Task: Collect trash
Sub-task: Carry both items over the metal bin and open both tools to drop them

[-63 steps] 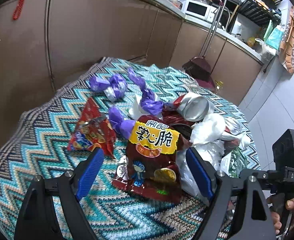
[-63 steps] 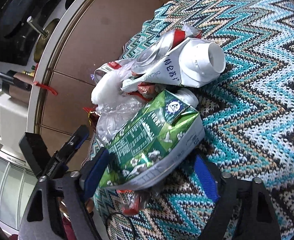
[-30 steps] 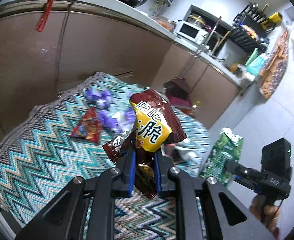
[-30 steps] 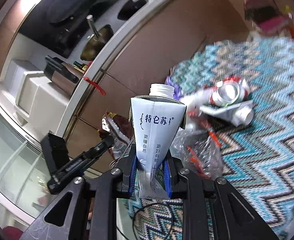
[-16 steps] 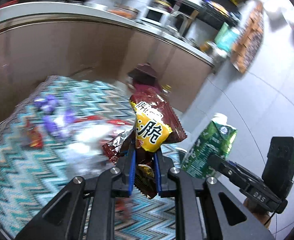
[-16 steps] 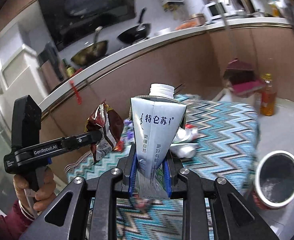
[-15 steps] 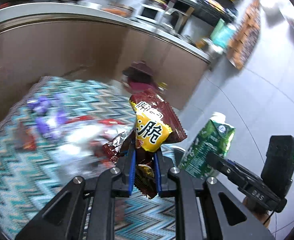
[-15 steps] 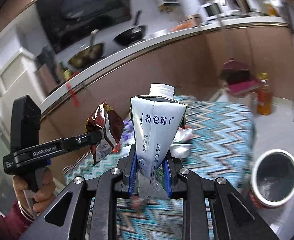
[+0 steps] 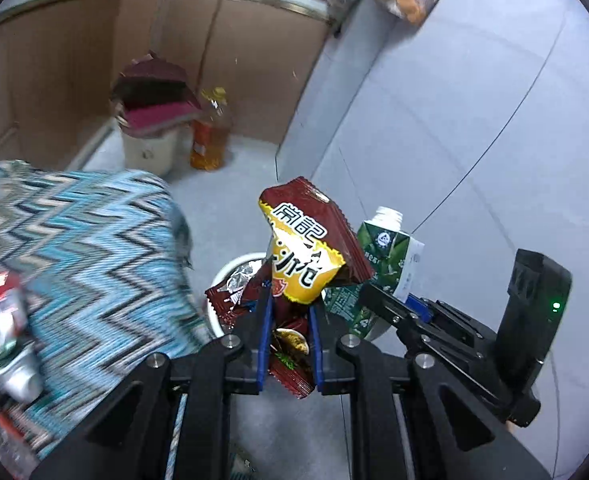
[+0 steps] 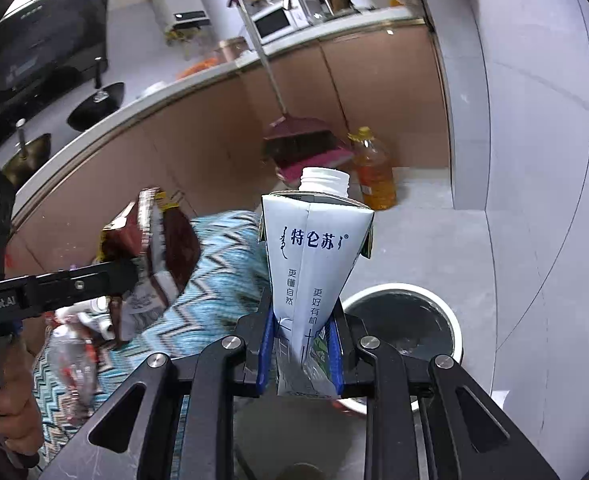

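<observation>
Above the white-rimmed trash bin (image 10: 452,322) on the grey floor, the right gripper (image 10: 299,354) pinches a milk carton (image 10: 310,264) upright, while the left gripper (image 9: 290,344) clamps a brown snack wrapper (image 9: 306,252) just beside it, past the zigzag cloth (image 9: 74,248).

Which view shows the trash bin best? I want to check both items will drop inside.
The right wrist view: the trash bin shows most of its white rim and dark interior, just behind the milk carton. In the left wrist view the snack wrapper and carton cover it, leaving only a sliver of rim.
</observation>
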Motion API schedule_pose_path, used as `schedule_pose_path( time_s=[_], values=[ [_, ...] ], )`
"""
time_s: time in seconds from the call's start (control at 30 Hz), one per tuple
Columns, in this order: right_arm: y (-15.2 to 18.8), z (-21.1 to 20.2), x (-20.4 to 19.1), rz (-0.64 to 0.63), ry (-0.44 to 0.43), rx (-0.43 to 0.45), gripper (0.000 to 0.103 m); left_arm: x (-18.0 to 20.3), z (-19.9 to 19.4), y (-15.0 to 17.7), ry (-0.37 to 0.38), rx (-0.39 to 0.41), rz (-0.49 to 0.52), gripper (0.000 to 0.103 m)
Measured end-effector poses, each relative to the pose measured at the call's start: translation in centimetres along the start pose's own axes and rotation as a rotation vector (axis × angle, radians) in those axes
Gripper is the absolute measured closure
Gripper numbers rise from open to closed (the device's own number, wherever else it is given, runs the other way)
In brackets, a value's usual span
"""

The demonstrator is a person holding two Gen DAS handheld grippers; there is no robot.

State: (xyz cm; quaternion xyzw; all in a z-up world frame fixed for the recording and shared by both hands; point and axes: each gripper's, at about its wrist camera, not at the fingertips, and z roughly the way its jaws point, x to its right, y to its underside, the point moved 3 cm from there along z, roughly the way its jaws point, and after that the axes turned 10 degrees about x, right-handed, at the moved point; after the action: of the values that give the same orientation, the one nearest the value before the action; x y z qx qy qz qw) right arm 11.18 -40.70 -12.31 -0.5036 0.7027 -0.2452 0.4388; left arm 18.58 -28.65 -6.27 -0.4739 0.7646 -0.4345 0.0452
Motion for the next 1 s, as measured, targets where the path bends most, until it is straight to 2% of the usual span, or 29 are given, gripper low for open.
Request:
schedule_pose_path(
  time_s=[0.13,0.4,0.47,0.53,0.6,0.77,0.87,1.0],
  values=[
    [0.9,2.1,2.5,0.031,0.010,-0.033,0.079,0.6,5.7,0.2,-0.007,-0.065,0.011,0.088],
    [2.9,7.7,6.4,0.044,0.065,-0.152,0.078,0.2,13.3,0.4,-0.049,-0.154,-0.006,0.084],
    [3.3,8.5,6.8,0.026,0.086,-0.171,0.075,0.0,14.5,0.6,-0.053,-0.170,-0.018,0.079],
    [3.8,9.3,7.3,0.024,0.102,-0.188,0.064,-0.5,15.5,0.9,-0.048,-0.192,-0.038,0.073],
    [4.0,9.6,7.8,0.023,0.128,-0.197,0.059,-0.9,16.0,1.1,-0.039,-0.201,-0.052,0.066],
    [3.7,8.4,8.0,0.043,0.143,-0.189,0.058,-0.7,15.9,1.3,-0.005,-0.206,-0.056,0.065],
    [3.2,6.8,7.5,0.052,0.141,-0.174,0.058,-0.4,13.9,1.3,0.011,-0.173,-0.051,0.065],
    [2.0,4.1,5.7,0.048,0.126,-0.130,0.058,-0.1,9.7,1.0,-0.008,-0.096,-0.013,0.065]
  ],
)
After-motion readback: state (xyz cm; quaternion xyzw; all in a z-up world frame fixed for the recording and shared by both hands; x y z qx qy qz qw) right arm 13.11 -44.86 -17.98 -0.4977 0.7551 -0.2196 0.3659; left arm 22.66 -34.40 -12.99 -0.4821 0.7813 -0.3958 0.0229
